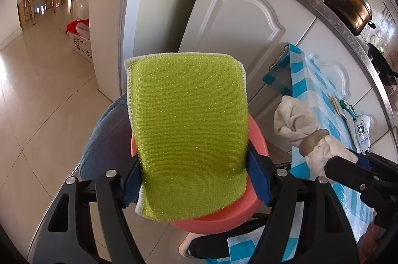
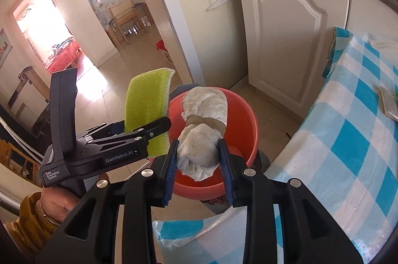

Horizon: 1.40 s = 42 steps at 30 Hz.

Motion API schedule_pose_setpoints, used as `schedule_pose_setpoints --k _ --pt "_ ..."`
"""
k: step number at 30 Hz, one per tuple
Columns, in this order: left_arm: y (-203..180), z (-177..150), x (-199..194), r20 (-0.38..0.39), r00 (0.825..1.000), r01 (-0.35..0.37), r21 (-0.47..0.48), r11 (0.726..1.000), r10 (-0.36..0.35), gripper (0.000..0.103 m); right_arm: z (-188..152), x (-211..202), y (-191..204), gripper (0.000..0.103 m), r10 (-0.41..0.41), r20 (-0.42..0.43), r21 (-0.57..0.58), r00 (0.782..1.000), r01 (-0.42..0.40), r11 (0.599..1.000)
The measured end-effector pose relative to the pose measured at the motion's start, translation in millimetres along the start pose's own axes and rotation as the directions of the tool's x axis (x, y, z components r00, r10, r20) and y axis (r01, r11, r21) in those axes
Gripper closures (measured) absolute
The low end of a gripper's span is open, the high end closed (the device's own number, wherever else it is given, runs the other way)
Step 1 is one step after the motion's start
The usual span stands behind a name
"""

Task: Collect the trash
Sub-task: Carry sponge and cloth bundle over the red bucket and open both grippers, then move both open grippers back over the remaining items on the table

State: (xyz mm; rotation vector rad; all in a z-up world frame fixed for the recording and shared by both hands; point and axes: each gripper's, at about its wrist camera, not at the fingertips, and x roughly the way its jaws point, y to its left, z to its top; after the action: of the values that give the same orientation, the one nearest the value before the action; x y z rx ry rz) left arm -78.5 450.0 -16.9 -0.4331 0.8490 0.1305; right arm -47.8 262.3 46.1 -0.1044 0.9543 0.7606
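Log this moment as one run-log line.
left gripper: holds green sponge | right gripper: holds rolled sock | both above red bucket | nothing dropped in yet

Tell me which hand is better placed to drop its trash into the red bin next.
Right, probably. Its tool holds the knotted white rag directly above the red plastic bin; the green sponge hangs beside the rim.

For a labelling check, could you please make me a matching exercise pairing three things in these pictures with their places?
Things:
1. yellow-green scouring sponge
2. knotted off-white cloth bundle
3. round red plastic basin

Places:
A. on the floor by the white cabinet
B. between the right gripper's jaws
C. between the left gripper's jaws

Pairs: 1-C, 2-B, 3-A
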Motion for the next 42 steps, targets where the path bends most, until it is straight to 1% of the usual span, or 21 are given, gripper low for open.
schedule_pose_setpoints --k 2,3,4,5,6,7,8,11,13,14,15,16,22,29,34,42 --pt "2 1 8 -0.01 0.999 -0.038 0.003 0.999 0.038 0.025 0 9 1 0.063 -0.009 -0.016 -0.003 1.0 0.009 1.0" --pt "2 0 12 -0.019 0.998 -0.053 0.006 0.999 0.053 0.021 -1 11 0 0.056 -0.011 -0.02 0.007 1.0 0.011 1.0" --pt "4 0 16 -0.03 0.997 -0.066 0.005 0.998 0.067 0.02 -2 11 -2 0.052 -0.014 -0.017 0.017 1.0 0.014 1.0" --pt "6 -1 18 -0.038 0.997 -0.073 0.002 0.997 0.073 0.019 -2 10 -2 0.045 -0.008 -0.01 0.024 1.0 0.008 1.0" --pt "7 -2 19 -0.044 0.996 -0.073 -0.003 0.997 0.073 0.019 -2 8 -3 0.039 -0.008 0.0 0.025 1.0 0.008 1.0" --pt "9 -4 21 -0.05 0.996 -0.068 -0.006 0.998 0.068 0.018 -3 5 -3 0.036 -0.022 0.012 0.023 1.0 0.021 1.0" --pt "10 -5 22 -0.056 0.996 -0.068 -0.005 0.998 0.068 0.015 -3 1 -4 0.031 -0.037 0.025 0.02 0.999 0.037 0.999" --pt "10 -7 24 -0.066 0.994 -0.088 0.014 0.996 0.088 0.015 -4 -12 -8 0.025 -0.044 0.056 0.031 0.997 0.043 0.999" --pt "12 -8 23 -0.069 0.993 -0.092 0.01 0.996 0.092 0.015 -6 -24 -12 0.024 -0.043 0.079 0.047 0.996 0.039 0.998" --pt "12 -8 21 -0.069 0.993 -0.091 0.004 0.996 0.091 0.015 -8 -29 -14 0.022 -0.043 0.088 0.055 0.995 0.038 0.998" --pt "13 -8 19 -0.066 0.994 -0.087 -0.001 0.996 0.087 0.015 -10 -34 -17 0.016 -0.051 0.098 0.066 0.994 0.044 0.997" --pt "14 -9 16 -0.061 0.994 -0.087 -0.004 0.996 0.086 0.015 -12 -39 -20 0.014 -0.059 0.107 0.082 0.992 0.051 0.995" --pt "11 -17 2 -0.063 0.994 -0.086 0.01 0.996 0.087 0.014 -28 -65 -47 0.014 -0.045 0.132 0.191 0.99 0.02 0.981" --pt "0 -19 -13 -0.04 0.996 -0.076 0.041 0.996 0.077 0.014 -54 -93 -69 0.014 -0.086 0.16 0.261 0.983 0.042 0.965" --pt "-27 -12 -22 -0.016 0.998 -0.062 0.112 0.992 0.064 0.014 -71 -118 -81 0.014 -0.119 0.2 0.297 0.973 0.055 0.953" --pt "-80 -11 -36 0.008 1.0 0.008 0.187 0.982 -0.01 0.014 -91 -158 -116 0.014 -0.187 0.256 0.366 0.948 0.083 0.927"
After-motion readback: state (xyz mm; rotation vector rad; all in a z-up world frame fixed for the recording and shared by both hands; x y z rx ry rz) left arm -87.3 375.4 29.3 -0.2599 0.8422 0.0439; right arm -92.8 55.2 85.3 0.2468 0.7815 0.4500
